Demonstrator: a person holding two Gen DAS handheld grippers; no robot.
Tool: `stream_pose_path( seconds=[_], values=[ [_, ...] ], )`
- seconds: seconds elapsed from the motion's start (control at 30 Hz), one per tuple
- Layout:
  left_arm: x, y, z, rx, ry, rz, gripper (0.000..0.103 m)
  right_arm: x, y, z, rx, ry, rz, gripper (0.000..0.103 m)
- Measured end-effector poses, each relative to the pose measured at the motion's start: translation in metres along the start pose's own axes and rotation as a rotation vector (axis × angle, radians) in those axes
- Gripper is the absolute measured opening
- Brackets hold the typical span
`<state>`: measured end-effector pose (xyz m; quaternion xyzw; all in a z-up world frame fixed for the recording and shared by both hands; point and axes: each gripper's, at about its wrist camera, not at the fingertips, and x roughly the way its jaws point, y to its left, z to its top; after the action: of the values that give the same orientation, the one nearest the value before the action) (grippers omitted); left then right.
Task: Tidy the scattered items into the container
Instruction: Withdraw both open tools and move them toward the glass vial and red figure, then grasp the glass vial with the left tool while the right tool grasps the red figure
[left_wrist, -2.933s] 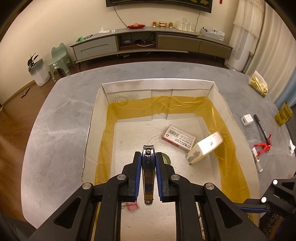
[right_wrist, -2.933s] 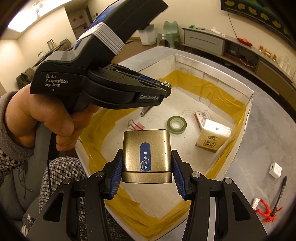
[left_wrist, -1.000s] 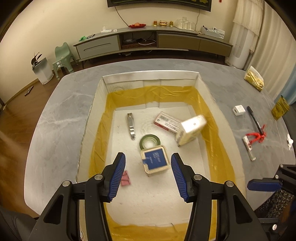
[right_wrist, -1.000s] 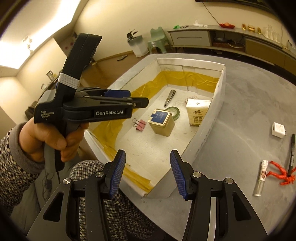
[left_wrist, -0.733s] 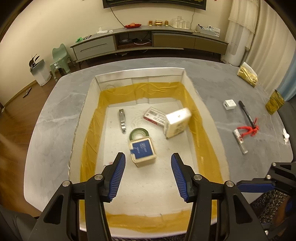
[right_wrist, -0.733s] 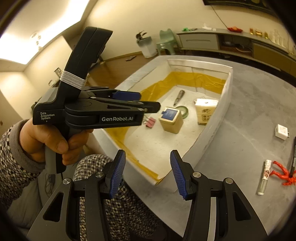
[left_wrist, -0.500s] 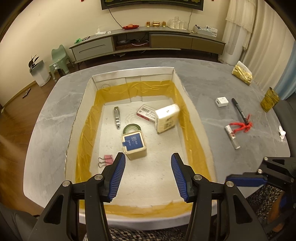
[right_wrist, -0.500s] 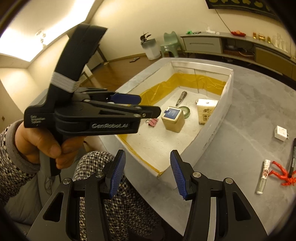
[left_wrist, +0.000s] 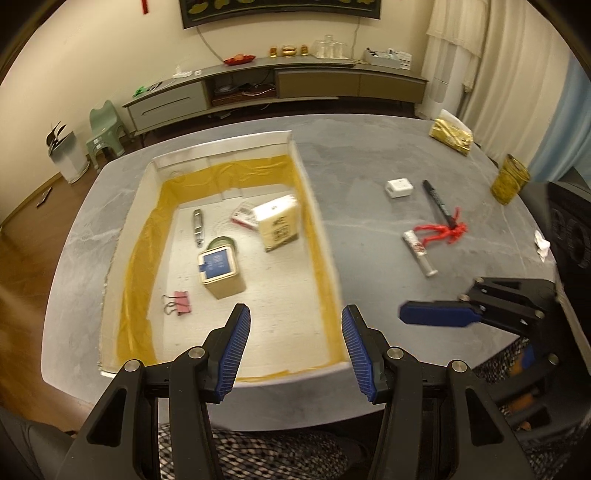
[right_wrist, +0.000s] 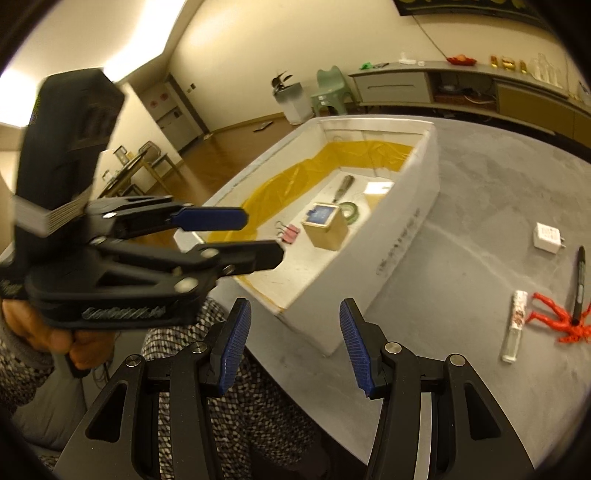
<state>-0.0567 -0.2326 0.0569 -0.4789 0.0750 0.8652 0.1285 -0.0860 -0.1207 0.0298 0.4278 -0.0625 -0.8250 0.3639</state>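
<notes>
The white box (left_wrist: 318, 221) lined with yellow film holds a gold tin with a blue lid (left_wrist: 219, 267), a nail clipper (left_wrist: 198, 228), a green tape roll (left_wrist: 221, 243), a tissue pack (left_wrist: 279, 221) and a pink binder clip (left_wrist: 179, 301). To its right, a white charger (left_wrist: 399, 187), a black marker (left_wrist: 437, 203), a red figure (left_wrist: 441, 232) and a small tube (left_wrist: 419, 251) lie on the grey table. My left gripper (left_wrist: 295, 349) hangs open and empty over the box's near edge. My right gripper (right_wrist: 293, 345) is open and empty off the box's near corner (right_wrist: 325, 332).
Two gold packets (left_wrist: 451, 136) (left_wrist: 509, 183) and a white crumpled scrap (left_wrist: 542, 243) sit at the table's far right. The person's patterned lap (right_wrist: 258, 406) lies just below the table's front edge. The left gripper (right_wrist: 258, 236) and its hand fill the left of the right wrist view.
The nail clipper and the gold tin, held earlier, now lie in the box. Both grippers have opened and drawn back toward the person; the left wrist view has swung right.
</notes>
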Motion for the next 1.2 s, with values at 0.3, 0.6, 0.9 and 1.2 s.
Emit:
stream_pose_path(
  seconds=[0.3, 0.6, 0.9, 1.2],
  values=[
    [-0.001, -0.049, 0.005, 0.04, -0.037, -0.058, 0.056, -0.022, -0.039, -0.013, 0.075, -0.012, -0.066, 0.054],
    [0.026, -0.083, 0.015, 0.037, -0.027, -0.141, 0.056, -0.044, -0.105, -0.042, 0.216, 0.001, -0.196, 0.054],
    [0.077, -0.112, 0.022, 0.002, 0.018, -0.222, 0.056, -0.079, -0.165, -0.056, 0.346, -0.016, -0.345, 0.054],
    [0.145, -0.141, 0.031, -0.002, 0.071, -0.249, 0.057, -0.075, -0.206, -0.036, 0.29, 0.059, -0.467, 0.054]
  ],
)
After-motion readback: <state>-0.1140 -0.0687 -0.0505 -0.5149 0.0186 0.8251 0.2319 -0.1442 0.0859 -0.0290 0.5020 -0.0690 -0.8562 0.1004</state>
